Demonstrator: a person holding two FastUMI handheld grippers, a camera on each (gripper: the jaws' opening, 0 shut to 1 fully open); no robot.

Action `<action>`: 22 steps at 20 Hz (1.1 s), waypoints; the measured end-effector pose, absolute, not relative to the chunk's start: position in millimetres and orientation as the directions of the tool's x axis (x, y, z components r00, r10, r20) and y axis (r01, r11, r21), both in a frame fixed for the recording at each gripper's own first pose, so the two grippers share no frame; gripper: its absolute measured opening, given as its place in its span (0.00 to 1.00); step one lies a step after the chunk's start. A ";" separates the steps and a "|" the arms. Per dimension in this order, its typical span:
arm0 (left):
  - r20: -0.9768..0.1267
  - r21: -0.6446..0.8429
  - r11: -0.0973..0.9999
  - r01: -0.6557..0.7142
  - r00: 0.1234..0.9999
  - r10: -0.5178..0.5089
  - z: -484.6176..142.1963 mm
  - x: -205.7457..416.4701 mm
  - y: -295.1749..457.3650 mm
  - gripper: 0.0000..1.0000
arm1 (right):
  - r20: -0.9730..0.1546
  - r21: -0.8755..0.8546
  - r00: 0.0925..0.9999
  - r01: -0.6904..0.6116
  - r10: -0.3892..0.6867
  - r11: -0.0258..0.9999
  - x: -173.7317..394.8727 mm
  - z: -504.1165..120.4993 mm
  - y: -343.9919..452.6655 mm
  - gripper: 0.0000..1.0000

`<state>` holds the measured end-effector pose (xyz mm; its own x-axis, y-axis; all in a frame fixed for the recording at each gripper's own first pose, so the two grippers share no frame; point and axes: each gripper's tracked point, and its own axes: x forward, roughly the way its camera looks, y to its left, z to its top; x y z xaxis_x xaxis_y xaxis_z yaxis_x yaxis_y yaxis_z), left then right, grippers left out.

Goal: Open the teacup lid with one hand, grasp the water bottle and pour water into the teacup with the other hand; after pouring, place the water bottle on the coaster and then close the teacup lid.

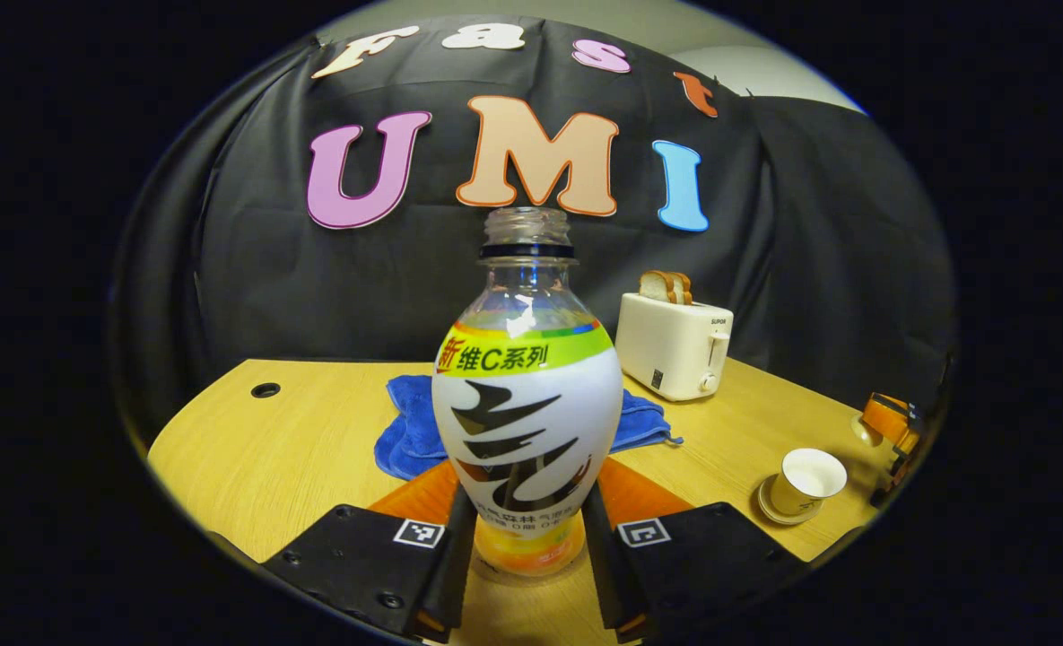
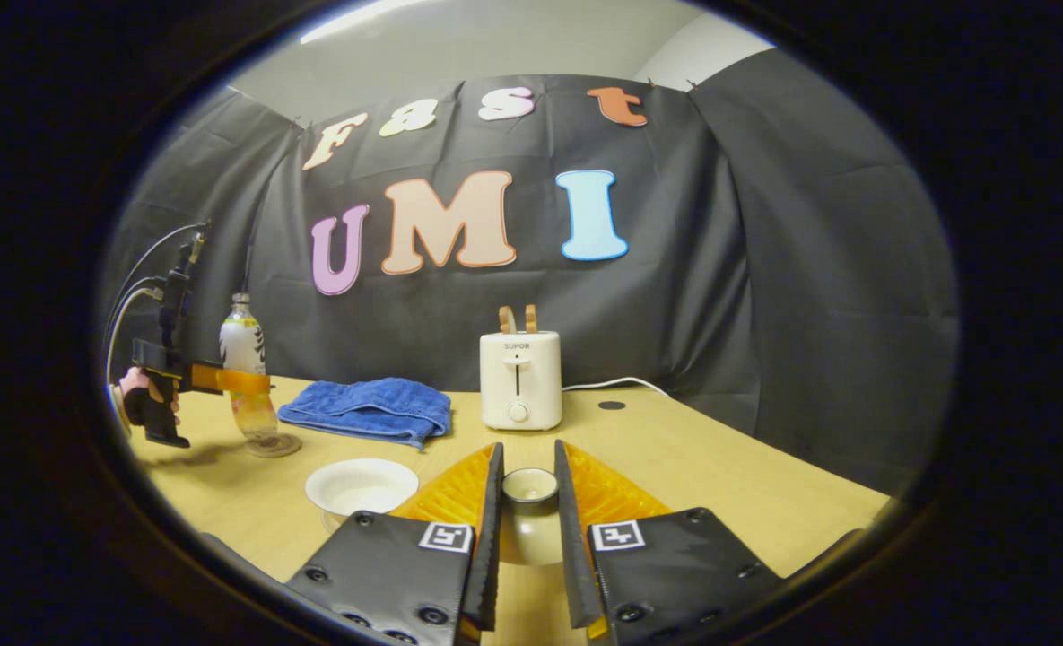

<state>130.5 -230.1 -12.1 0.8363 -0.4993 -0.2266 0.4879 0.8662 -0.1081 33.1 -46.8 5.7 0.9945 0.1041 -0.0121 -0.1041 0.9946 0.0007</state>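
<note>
Bottle upright between left gripper fingers, on coaster.

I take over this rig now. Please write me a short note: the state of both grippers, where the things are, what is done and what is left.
Left gripper: shut on the water bottle, which is upright and uncapped and appears to rest on the coaster.
Right gripper: shut on the teacup lid, held low over the table.
Teacup: open, on its saucer.
Done: lid is off. I cannot tell whether water is in the cup.
Left: release the bottle, close the lid.
</note>
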 end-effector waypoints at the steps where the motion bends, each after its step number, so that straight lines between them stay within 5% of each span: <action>1: -0.226 -0.111 0.867 0.487 0.837 -0.499 -12.5 131.8 -230.4 0.57 | -0.012 0.001 0.994 -0.104 0.104 0.995 32.4 5.5 -46.9 0.33; 12: -0.233 -0.070 0.869 0.490 0.839 -0.492 -26.4 133.2 -231.8 0.62 | -0.009 0.000 0.995 -0.104 0.104 0.995 32.7 4.8 -46.8 0.34; 22: -0.225 -0.059 0.862 0.503 0.835 -0.502 -38.3 124.1 -234.7 0.82 | -0.009 0.001 0.994 -0.104 0.104 0.995 32.6 5.3 -46.8 0.34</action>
<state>124.1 -234.7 -38.3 0.8349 -0.5024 -0.2247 0.5030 0.8623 -0.0590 32.6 -46.8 5.3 0.9945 0.1044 -0.0095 -0.1044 0.9945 0.0010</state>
